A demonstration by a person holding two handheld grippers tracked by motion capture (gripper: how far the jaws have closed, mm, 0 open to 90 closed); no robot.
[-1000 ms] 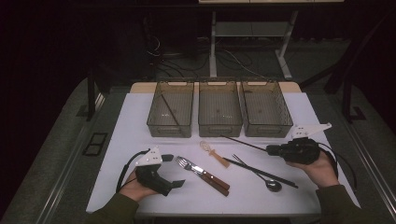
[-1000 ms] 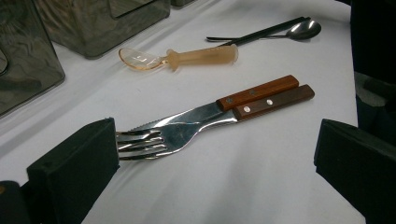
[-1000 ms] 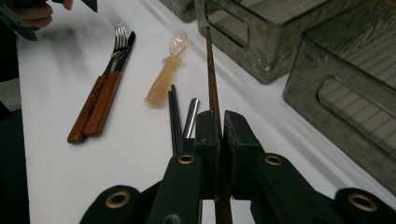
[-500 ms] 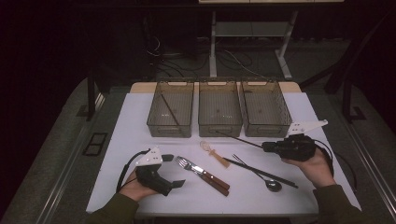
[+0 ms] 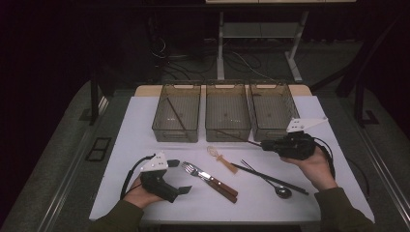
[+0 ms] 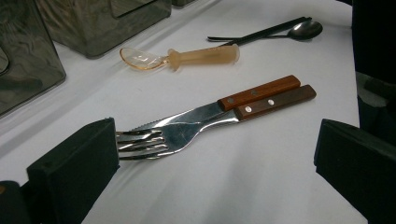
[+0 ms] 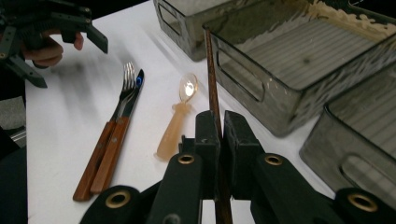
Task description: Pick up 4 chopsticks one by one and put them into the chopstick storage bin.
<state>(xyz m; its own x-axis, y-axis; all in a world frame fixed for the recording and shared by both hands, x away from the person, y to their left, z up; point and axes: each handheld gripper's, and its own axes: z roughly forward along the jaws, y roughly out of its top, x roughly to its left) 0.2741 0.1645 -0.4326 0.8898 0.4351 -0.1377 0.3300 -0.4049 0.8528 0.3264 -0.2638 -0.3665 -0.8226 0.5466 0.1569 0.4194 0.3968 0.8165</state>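
The step in hand looks like sorting cutlery into the three clear bins (image 5: 228,129) along the far edge of the surface (image 5: 135,145), w/ one chopstick mid-transfer. The right gripper (image 7: 218,127) has its jaws pressed together on a thin brown chopstick (image 7: 210,70), which sticks out fwd past the jaws toward the near wall of a bin; in the high view its tip reaches toward the front of the middle bin. The left gripper (image 5: 176,176) rests near the surface's front-left corner, jaws wide apart, nothing btwn them; fork tines (image 6: 140,142) lie just beside its left jaw. Fork and wood-handled knife (image 6: 275,100) lie side by side, touching, near the front edge at centre. A translucent spoon (image 5: 220,157) sits just behind them, and a metal spoon (image 5: 283,192) w/ a black chopstick (image 5: 270,176) lies toward the front-right. The left bin already holds a thin stick (image 5: 174,113). Next move prob. calls for lifting the held chopstick over a bin rim, then spreading the jaws; which bin is meant can't be told.
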